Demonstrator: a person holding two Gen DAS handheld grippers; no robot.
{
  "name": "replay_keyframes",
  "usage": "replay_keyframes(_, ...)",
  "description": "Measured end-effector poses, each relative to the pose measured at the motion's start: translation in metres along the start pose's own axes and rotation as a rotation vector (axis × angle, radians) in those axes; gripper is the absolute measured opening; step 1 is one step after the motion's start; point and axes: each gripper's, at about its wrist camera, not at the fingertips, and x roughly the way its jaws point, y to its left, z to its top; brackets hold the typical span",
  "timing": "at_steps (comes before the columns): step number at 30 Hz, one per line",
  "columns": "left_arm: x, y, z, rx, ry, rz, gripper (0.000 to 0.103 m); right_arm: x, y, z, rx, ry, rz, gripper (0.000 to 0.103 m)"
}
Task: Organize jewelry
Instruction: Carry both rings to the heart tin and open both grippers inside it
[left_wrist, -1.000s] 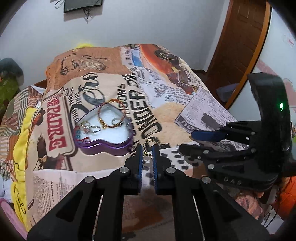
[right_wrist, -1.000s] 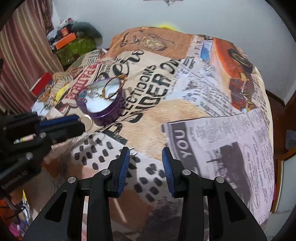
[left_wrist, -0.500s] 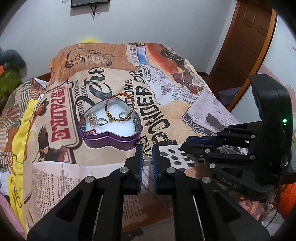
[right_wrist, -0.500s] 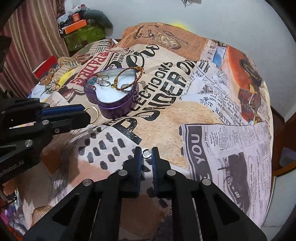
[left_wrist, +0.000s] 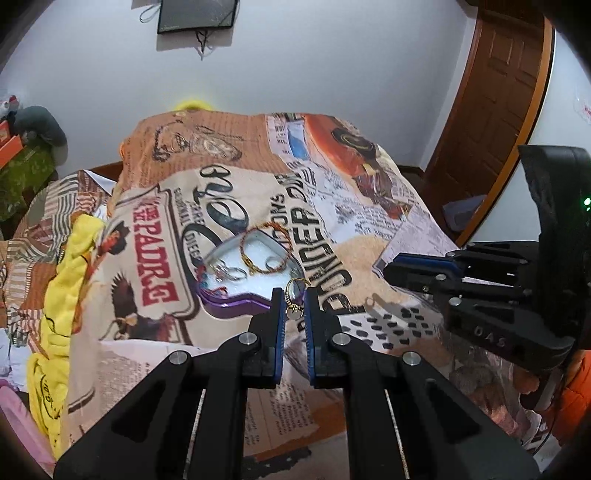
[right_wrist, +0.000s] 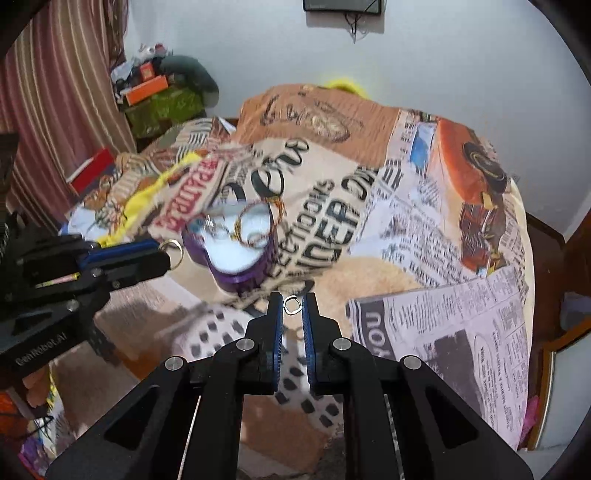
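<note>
A purple heart-shaped tin (left_wrist: 236, 308) (right_wrist: 242, 277) with a white lining sits on the printed bedspread. It holds a red-and-gold bracelet (left_wrist: 264, 251) and a few silver rings (left_wrist: 231, 272). My left gripper (left_wrist: 294, 301) is shut on a gold ring with a round charm (left_wrist: 294, 313), just in front of the tin's near right edge. In the right wrist view the gold ring (right_wrist: 173, 251) sticks out of the left gripper's tips beside the tin. My right gripper (right_wrist: 291, 302) is shut on a small silver ring (right_wrist: 293, 305), held above the bedspread in front of the tin.
The newspaper-print bedspread (left_wrist: 369, 236) covers a humped bed. Yellow cloth (left_wrist: 62, 295) lies bunched at its left side. A wooden door (left_wrist: 491, 110) stands at the right. Boxes and clutter (right_wrist: 155, 92) sit by the striped curtain (right_wrist: 55, 110). The right gripper's body (left_wrist: 498, 295) fills the left view's right side.
The right gripper closed on the small silver ring and lifted it off the bedspread. The left gripper rose with the gold ring and now stands closer to the tin.
</note>
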Motion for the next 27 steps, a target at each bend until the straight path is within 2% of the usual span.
replay_keyframes(7, -0.009, 0.015, 0.009, -0.021, -0.039, 0.019, 0.008, -0.006, 0.013, 0.02, 0.0, -0.061, 0.029, 0.01)
replay_keyframes(13, -0.011, 0.029, 0.016, -0.04, -0.061, 0.033, 0.008, 0.0, 0.022, 0.031, -0.002, -0.078, 0.06, 0.01)
replay_keyframes(22, 0.003, 0.048, 0.018, -0.068, -0.052, 0.041, 0.008, 0.025, 0.035, 0.039, -0.019, -0.047, 0.092, 0.01)
replay_keyframes(27, 0.017, 0.059, 0.017, -0.089, -0.025, 0.032, 0.008, 0.044, 0.041, 0.039, -0.04, -0.001, 0.096, 0.01)
